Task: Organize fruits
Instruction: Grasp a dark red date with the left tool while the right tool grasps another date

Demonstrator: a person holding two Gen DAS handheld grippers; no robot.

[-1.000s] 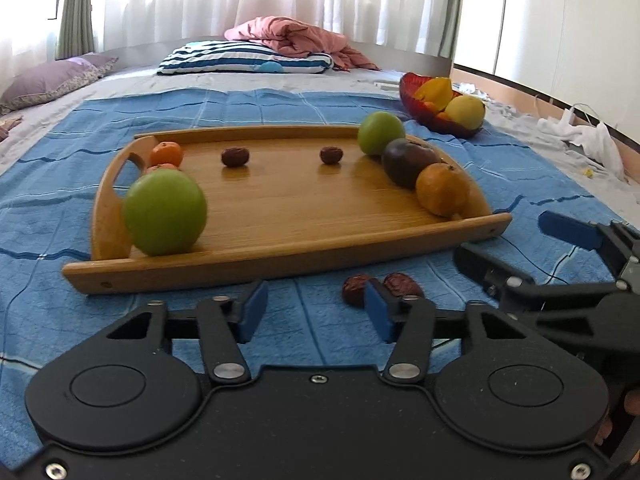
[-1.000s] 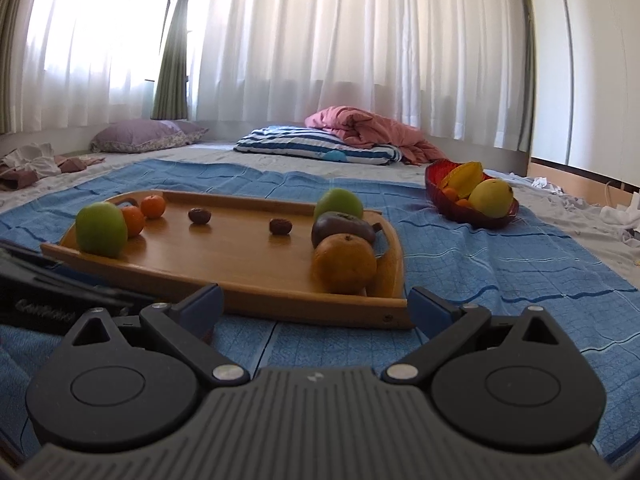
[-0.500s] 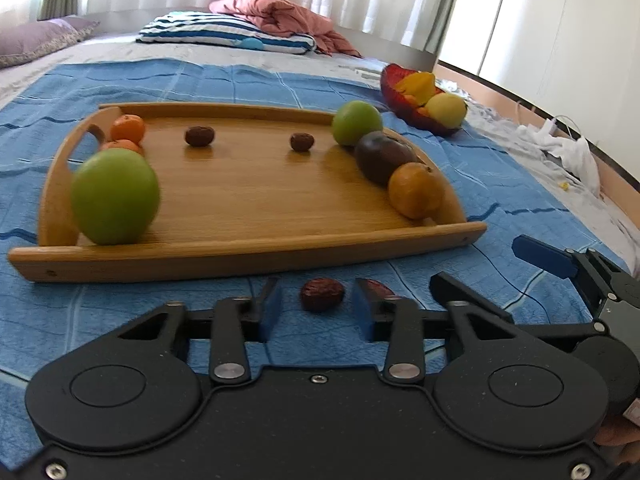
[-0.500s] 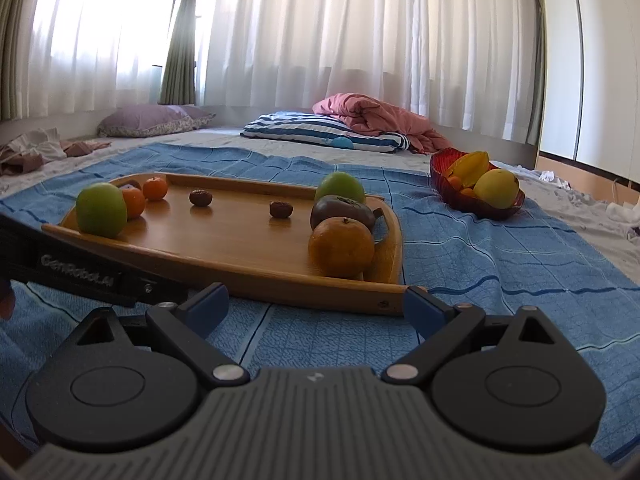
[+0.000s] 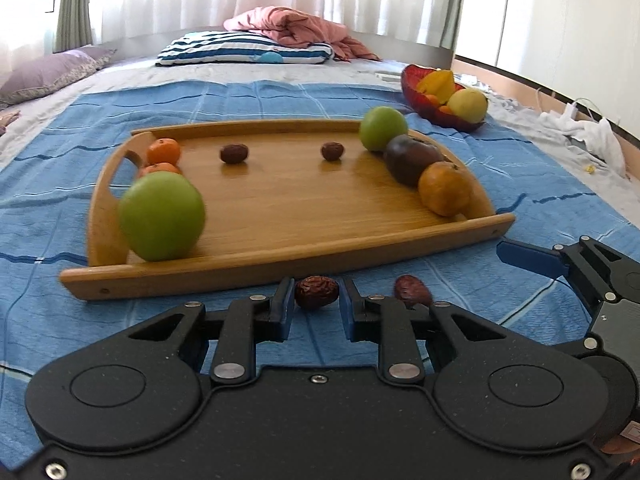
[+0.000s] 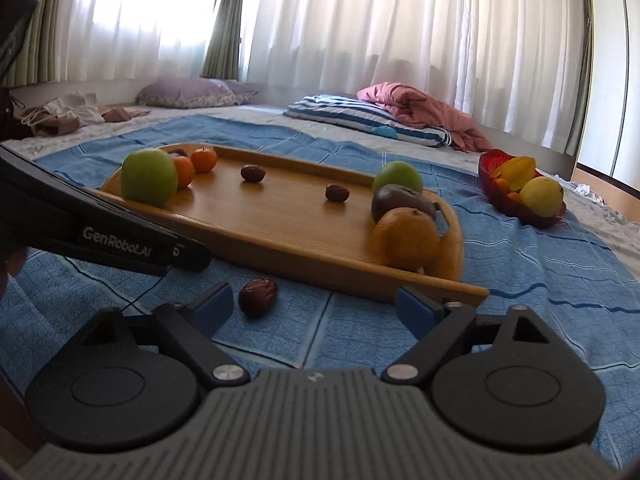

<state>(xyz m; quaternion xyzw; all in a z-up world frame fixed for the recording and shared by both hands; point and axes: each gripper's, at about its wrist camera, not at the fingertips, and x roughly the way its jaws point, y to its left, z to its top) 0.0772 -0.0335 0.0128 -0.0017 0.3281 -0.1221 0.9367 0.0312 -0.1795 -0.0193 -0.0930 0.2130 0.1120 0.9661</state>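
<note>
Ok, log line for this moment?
left gripper: shut on wrinkled red date | right gripper: open, closing, empty | second date: on blue cloth

far ahead: striped pillow (image 5: 244, 49), pink blanket (image 5: 296, 26), white curtains (image 6: 360, 20); purple pillow (image 5: 48, 72) ahead left.

Wrinkled red date (image 5: 317, 292) clamped, second date (image 5: 413, 290) beside

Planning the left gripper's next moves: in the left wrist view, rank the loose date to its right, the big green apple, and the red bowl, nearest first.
From the left gripper:
1. Loose date, on the blanket just right.
2. Big green apple, tray's near-left corner.
3. Red bowl, far right, beyond the tray.
</note>
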